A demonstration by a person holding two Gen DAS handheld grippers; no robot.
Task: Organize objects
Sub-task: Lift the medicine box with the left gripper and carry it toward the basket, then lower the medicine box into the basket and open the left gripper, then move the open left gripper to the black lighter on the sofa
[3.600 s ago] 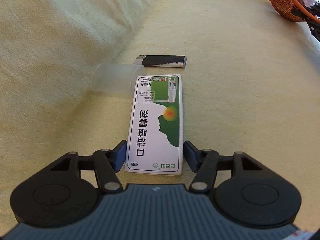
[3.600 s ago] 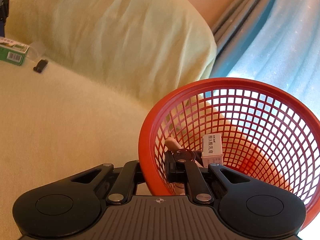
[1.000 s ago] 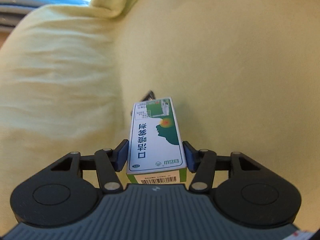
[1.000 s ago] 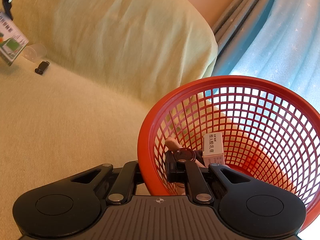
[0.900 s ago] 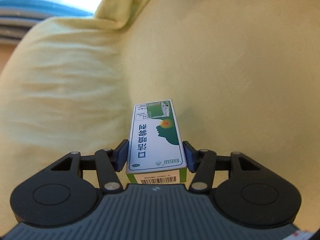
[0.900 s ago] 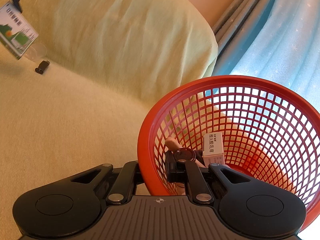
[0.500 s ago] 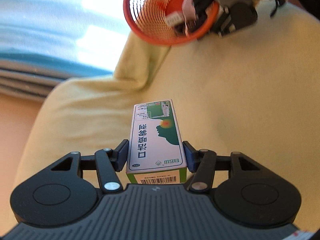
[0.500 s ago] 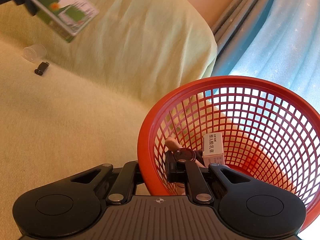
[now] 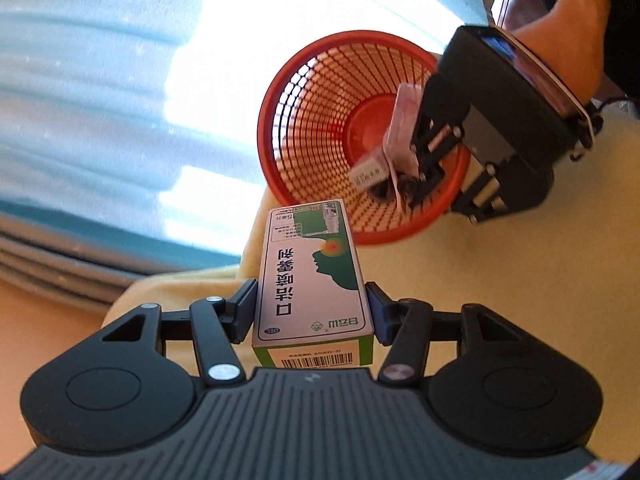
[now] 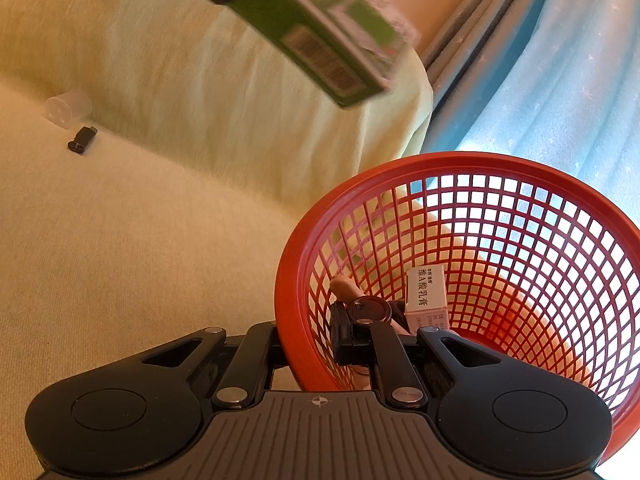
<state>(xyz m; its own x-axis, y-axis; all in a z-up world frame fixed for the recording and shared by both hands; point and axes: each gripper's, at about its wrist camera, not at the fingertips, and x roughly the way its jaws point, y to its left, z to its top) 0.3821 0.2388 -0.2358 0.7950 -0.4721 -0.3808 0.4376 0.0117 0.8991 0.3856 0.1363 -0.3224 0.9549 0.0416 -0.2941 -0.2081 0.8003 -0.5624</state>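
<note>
Green & white box (image 9: 314,276) sits clamped btwn the pads of the left tool (image 9: 312,312), barcode end toward the camera, printed face up, far end pointing at the orange basket (image 9: 320,92). Box is up in the air, clear of the sofa; in the right wrist view it shows blurred at top (image 10: 320,36), above the cushion and up-left of the basket rim.

Right tool (image 10: 312,340) is pinched together on the basket's near wall, one finger inside, one outside; basket (image 10: 500,172) is tipped w/ its mouth facing the left tool. The hand (image 9: 568,28) on that tool shows top right in the left wrist view, dark sleeve at the wrist.

Inside the basket, close to the gripped wall: a small white box (image 10: 426,294) w/ black print standing on end, a dark round cap-like thing (image 10: 370,310) just beside it, and a tan rounded piece (image 10: 344,286) behind that; can't tell what those two are.

Further back on the sofa seat (image 10: 140,260): a black lighter (image 10: 82,140) lying flat, and a clear plastic cup (image 10: 68,108) on its side just beyond, near the foot of the back cushion (image 10: 200,100). The two are close together but apart.

Blue curtain (image 10: 560,80) behind the sofa, bright light through it.
</note>
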